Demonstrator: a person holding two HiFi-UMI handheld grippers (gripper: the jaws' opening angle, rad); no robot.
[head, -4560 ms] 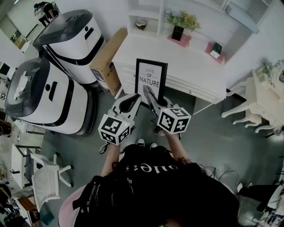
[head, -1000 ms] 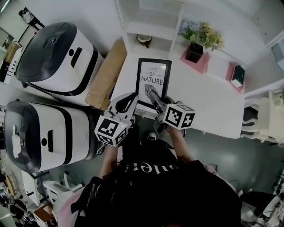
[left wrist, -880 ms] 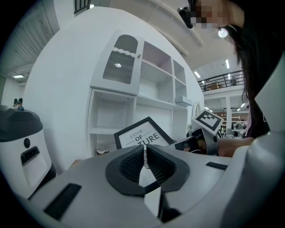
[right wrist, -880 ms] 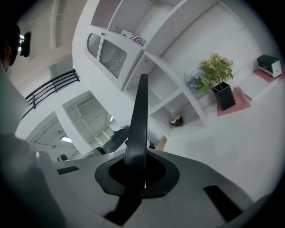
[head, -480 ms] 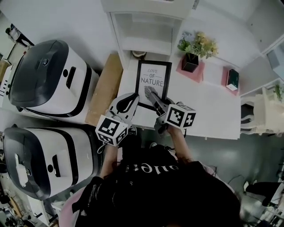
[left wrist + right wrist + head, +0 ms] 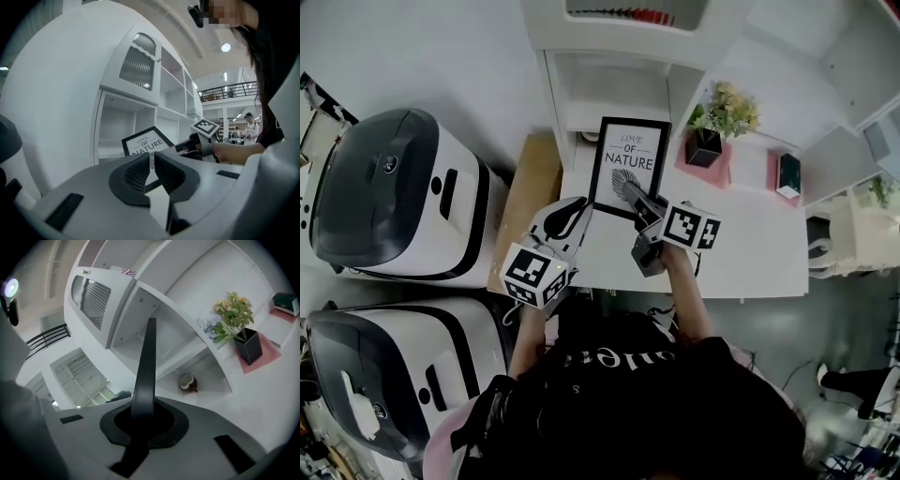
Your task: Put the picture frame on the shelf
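Observation:
The picture frame (image 6: pixel 630 165) is black with a white "LOVE OF NATURE" print. It is held upright above the white counter (image 6: pixel 741 253), in front of the shelf's open lower compartment (image 6: pixel 614 94). My right gripper (image 6: pixel 630 194) is shut on the frame's lower right edge. In the right gripper view the frame (image 6: pixel 146 366) shows edge-on between the jaws of the right gripper (image 6: pixel 143 414). My left gripper (image 6: pixel 581 210) hangs just left of the frame, shut and holding nothing. The left gripper view shows the left gripper (image 6: pixel 151 161) with the frame (image 6: pixel 146 143) beyond it.
A small brown-and-white shell-like object (image 6: pixel 188 382) sits inside the compartment. A potted plant (image 6: pixel 717 117) stands on a pink mat to the right, with a dark book (image 6: pixel 787 173) farther right. A cardboard box (image 6: pixel 523 202) and two big white machines (image 6: pixel 403 187) stand on the left.
The frame has risen and moved closer to the shelf compartment, carried by the right gripper. The left gripper has followed alongside, still shut.

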